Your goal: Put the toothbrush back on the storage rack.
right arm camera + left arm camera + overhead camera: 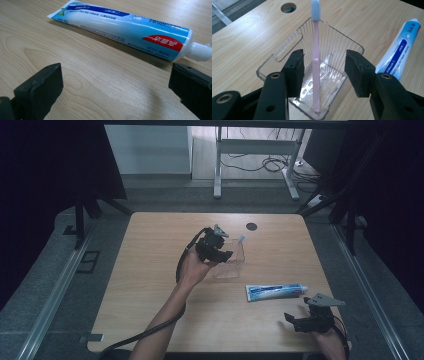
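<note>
Left tool (323, 75) agape astride upright toothbrush (316, 62); bristles topmost

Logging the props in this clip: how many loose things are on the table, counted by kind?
Pink toothbrush with white bristles, standing in the holder: 1
Clear ribbed plastic holder: 1
Blue-and-white toothpaste tube with a white cap, lying flat: 1
Total: 3
</note>
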Demonstrator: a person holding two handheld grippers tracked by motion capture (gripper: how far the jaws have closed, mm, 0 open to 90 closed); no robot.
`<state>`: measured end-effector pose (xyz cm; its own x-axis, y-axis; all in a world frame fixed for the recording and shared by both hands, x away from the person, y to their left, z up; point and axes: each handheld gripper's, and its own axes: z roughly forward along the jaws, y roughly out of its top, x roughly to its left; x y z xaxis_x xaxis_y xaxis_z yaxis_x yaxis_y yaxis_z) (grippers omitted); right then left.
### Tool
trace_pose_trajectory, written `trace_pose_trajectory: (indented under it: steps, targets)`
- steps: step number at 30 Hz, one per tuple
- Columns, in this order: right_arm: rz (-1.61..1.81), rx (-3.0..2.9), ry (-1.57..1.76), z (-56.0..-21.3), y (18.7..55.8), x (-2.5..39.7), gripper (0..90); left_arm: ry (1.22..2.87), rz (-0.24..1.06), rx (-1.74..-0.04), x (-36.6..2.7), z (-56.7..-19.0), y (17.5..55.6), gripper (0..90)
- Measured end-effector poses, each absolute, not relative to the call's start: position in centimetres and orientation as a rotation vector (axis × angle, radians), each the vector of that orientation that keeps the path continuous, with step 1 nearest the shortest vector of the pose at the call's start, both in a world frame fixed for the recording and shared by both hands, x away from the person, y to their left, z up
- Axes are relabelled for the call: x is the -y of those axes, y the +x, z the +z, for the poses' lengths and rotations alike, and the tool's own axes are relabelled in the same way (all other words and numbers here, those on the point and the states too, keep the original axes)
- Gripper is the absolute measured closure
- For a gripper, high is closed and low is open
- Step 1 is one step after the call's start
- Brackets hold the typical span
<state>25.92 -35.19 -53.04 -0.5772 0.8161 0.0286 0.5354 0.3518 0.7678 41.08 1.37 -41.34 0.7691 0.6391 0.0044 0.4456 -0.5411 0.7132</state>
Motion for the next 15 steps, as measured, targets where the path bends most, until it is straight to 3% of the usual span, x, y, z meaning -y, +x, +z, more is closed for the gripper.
trace_pose_trajectory:
  steps: [15]
  targets:
    - [1.076, -2.261, 1.189, -53.0, 25.9, 35.1, 0.0, 2.212, 0.354, -0.786, -3.1, -41.7, 39.7, 44.3]
